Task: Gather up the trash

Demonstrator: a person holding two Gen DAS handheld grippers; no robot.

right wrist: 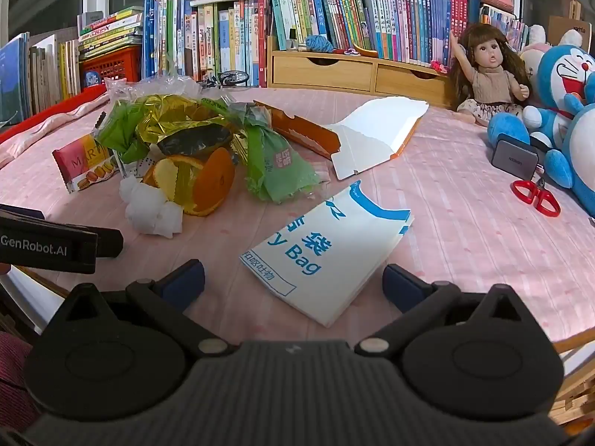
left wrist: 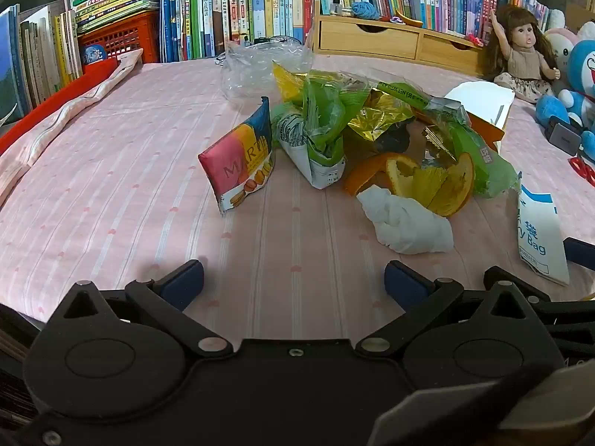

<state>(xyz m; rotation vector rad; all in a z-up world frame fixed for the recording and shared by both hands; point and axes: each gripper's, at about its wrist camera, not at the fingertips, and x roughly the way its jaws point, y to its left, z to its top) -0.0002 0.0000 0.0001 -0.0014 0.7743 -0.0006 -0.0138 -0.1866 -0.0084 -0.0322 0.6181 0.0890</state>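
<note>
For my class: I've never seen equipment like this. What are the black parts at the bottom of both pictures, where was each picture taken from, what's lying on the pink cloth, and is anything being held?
The black parts are hand-held grippers; a person carries one in each hand, each with its own camera looking along its fingers. One picture comes from the left gripper, the other from the right gripper. Both are open and hold nothing. On the pink cloth lies a trash heap: snack wrapper, green wrappers, orange peel, crumpled tissue. A white paper bag lies in front of the right gripper.
</note>
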